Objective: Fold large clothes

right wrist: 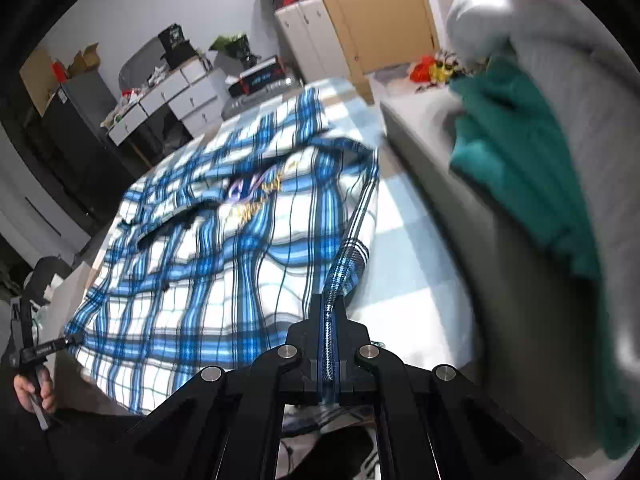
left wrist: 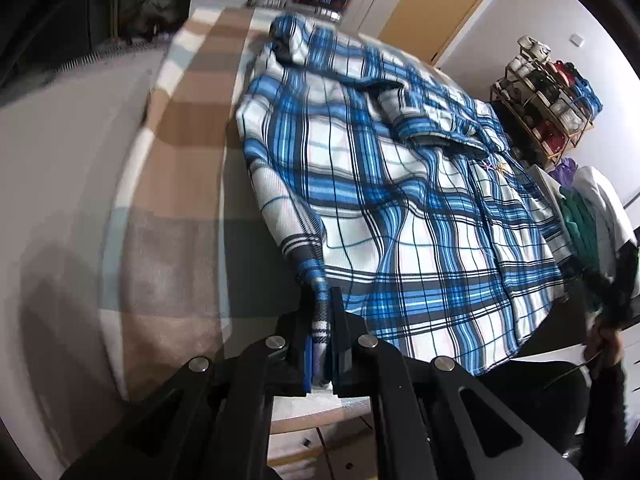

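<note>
- Bedroom clutter rings the scene: white drawer units (right wrist: 182, 94) at 10 o'clock in the right wrist view, a wooden door (right wrist: 380, 12) at 12 o'clock, and a loaded wooden rack (left wrist: 548, 100) at 2 o'clock in the left wrist view.
- Spread over a bed with a beige-and-pale checked cover (left wrist: 188, 168), the blue-and-white plaid shirt (left wrist: 384, 200) lies mostly flat, its collar end toward 12 o'clock and its hem toward the cameras.
- Left gripper (left wrist: 322, 308) is clenched on a bunched corner of the shirt's hem, the cloth pinched between its fingers at 6 o'clock.
- Right gripper (right wrist: 329, 310) is likewise clamped on a narrow folded edge of the shirt, which runs taut up toward 1 o'clock.
- A teal garment (right wrist: 532, 176) and grey fabric lie heaped at 3 o'clock in the right wrist view, blurred.
- Each view catches the other hand (right wrist: 34, 390) near the frame's edge.
</note>
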The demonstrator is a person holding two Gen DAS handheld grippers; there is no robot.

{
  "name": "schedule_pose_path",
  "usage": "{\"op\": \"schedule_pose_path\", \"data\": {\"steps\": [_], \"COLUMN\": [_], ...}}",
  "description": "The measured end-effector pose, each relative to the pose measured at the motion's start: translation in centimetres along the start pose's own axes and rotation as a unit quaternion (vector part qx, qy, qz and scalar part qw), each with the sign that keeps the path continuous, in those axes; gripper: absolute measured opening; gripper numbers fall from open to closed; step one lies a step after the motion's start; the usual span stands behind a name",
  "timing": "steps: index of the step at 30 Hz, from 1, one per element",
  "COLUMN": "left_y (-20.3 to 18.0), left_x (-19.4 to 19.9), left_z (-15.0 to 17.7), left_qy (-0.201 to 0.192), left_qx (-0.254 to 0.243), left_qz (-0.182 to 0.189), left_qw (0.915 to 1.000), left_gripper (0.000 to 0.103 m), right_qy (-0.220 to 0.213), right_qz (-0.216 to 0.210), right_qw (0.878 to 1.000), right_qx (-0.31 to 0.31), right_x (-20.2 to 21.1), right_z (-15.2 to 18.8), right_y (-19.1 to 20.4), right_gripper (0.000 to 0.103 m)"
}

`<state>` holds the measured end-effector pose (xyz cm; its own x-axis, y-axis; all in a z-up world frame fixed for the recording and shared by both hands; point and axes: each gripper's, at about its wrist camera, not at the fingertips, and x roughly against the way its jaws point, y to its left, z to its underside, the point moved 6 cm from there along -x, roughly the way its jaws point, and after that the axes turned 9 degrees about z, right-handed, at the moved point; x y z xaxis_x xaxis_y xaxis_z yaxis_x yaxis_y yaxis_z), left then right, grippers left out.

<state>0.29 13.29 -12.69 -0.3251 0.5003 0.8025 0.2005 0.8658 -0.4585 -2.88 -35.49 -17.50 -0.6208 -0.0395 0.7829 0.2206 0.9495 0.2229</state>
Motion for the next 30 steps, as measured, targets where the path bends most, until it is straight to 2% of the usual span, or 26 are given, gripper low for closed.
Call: {"op": "schedule_pose_path", "data": {"steps": [3, 5, 6, 7, 8, 10, 14, 16, 17, 18, 19, 21, 24, 27, 30], "left_y": [0.3, 0.1, 0.0, -0.1, -0.3, -0.7, -1.0, -0.8, -0.7, -0.3, 0.3, 1.0, 1.4, 0.8, -0.1], "left_x": [-0.6, -1.2, -1.3, -1.3, -1.4, -1.6, -1.8, -1.8, -1.9, -1.8, -1.9, -1.6, -1.1, -0.5, 0.2], "left_z": [0.1, 0.3, 0.4, 0.4, 0.3, 0.3, 0.1, 0.0, -0.2, -0.2, -0.3, -0.4, -0.2, 0.3, 1.1], "left_qy": [0.015, 0.025, 0.027, 0.025, 0.023, 0.025, 0.024, 0.02, 0.019, 0.018, 0.022, 0.021, 0.021, 0.02, 0.03], "left_qx": [0.007, 0.003, 0.0, -0.004, -0.008, -0.014, -0.027, -0.023, -0.02, -0.016, -0.004, 0.019, 0.035, 0.022, 0.014], "left_qz": [-0.012, -0.023, -0.023, -0.023, -0.021, -0.013, -0.029, -0.027, -0.031, -0.044, -0.046, -0.025, -0.016, -0.02, -0.022], "left_qw": [0.9998, 0.9994, 0.9994, 0.9994, 0.9995, 0.9995, 0.9989, 0.9992, 0.9991, 0.9987, 0.9987, 0.9993, 0.9991, 0.9994, 0.9992], "left_gripper": [0.002, 0.013, 0.015, 0.023, 0.031, 0.04, 0.042, 0.039, 0.024, 0.011, 0.0, 0.0, 0.0, 0.0, 0.0], "right_qy": [0.026, 0.042, 0.042, 0.04, 0.04, 0.039, 0.044, 0.041, 0.039, 0.039, 0.039, 0.035, 0.009, -0.02, -0.025], "right_qz": [0.012, 0.023, 0.028, 0.034, 0.039, 0.053, 0.055, 0.056, 0.058, 0.058, 0.054, 0.039, 0.025, 0.013, 0.0], "right_qw": [1.0, 0.999, 0.998, 0.998, 0.998, 0.998, 0.997, 0.997, 0.997, 0.997, 0.997, 0.998, 1.0, 1.0, 1.0], "right_qx": [-0.008, -0.025, -0.029, -0.025, -0.023, -0.01, 0.018, 0.03, 0.035, 0.038, 0.039, 0.029, 0.015, 0.013, 0.009], "right_x": [-1.4, -2.4, -2.6, -2.7, -2.7, -2.6, -2.7, -2.8, -2.9, -3.1, -3.1, -2.8, -1.3, 1.5, 3.2], "right_z": [1.1, 1.3, 1.4, 1.4, 1.4, 1.3, 1.1, 1.0, 1.0, 0.9, 0.8, 0.6, 0.3, 0.4, 1.0], "right_y": [-0.7, -1.7, -2.0, -2.1, -2.1, -2.0, -1.6, -1.4, -1.3, -1.1, -1.1, -1.1, -1.2, -1.5, -1.6], "right_gripper": [0.006, 0.006, 0.006, 0.008, 0.01, 0.017, 0.026, 0.031, 0.031, 0.026, 0.001, 0.002, 0.002, 0.002, 0.002]}}
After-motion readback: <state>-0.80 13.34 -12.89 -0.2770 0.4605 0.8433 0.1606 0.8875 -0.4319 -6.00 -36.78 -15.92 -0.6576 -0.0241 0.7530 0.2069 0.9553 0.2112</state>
